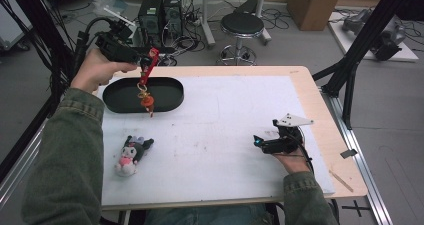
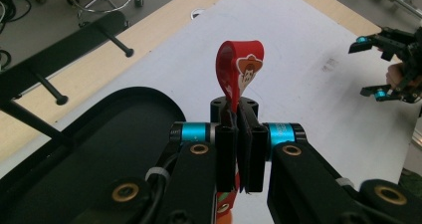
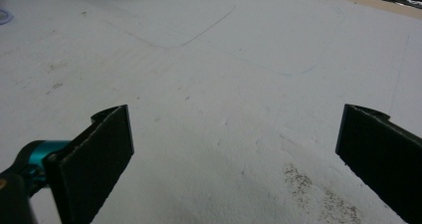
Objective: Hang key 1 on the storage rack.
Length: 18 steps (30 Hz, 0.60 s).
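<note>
My left gripper is raised over the black oval tray at the table's far left. It is shut on a red keychain strap, from which an orange charm dangles over the tray's right part. In the left gripper view the jaws pinch the strap, whose loop with a cartoon face sticks up past them, and the tray lies below at the left. My right gripper rests low on the white mat at the right, open and holding nothing; its jaws stand wide apart over bare mat.
A small black, white and pink plush toy lies on the white mat near the front left. Black frame posts stand off the table's right edge. Beyond the far edge are a stool and computer towers.
</note>
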Tool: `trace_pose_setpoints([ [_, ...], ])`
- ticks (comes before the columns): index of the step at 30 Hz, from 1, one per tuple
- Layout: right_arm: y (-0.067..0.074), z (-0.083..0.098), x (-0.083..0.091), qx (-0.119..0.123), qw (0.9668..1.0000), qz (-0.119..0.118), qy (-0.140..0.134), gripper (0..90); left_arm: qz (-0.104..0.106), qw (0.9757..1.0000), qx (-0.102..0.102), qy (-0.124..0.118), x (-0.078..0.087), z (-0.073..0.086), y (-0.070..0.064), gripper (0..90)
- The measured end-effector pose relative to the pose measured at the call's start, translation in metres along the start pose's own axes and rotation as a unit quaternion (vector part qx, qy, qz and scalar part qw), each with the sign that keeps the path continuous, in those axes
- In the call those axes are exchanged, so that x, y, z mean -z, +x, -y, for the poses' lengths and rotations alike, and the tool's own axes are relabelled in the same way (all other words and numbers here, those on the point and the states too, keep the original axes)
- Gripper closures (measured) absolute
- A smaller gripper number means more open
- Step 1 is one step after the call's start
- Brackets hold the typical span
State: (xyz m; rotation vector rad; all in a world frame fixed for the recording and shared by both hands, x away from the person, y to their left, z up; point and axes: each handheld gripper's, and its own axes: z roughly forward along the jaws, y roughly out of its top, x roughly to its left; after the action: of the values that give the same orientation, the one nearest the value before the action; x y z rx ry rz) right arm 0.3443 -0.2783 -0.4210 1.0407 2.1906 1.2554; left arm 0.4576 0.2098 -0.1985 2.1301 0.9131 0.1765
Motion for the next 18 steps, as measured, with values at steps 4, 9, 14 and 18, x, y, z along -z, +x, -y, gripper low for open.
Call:
trace_pose_setpoints([
  [4, -0.002, 0.0, -0.001, -0.001, 1.0, 0.002, 0.004, 0.6, 0.0, 0.9999, 0.001, 0.011, -0.004, -0.003, 0.014, 86.8],
  [9, -0.003, 0.001, 0.002, -0.005, 1.0, 0.006, -0.001, 0.6, -0.007, 0.9998, 0.016, 0.012, -0.005, -0.012, 0.032, 86.8],
  [14, -0.004, 0.003, 0.002, -0.006, 1.0, 0.002, 0.001, 0.6, -0.002, 0.9998, 0.008, 0.02, -0.013, -0.024, 0.042, 86.8],
  [18, -0.003, 0.003, 0.002, -0.002, 1.0, 0.002, 0.003, 0.6, -0.012, 0.9993, -0.003, 0.036, -0.023, -0.034, 0.043, 86.8],
])
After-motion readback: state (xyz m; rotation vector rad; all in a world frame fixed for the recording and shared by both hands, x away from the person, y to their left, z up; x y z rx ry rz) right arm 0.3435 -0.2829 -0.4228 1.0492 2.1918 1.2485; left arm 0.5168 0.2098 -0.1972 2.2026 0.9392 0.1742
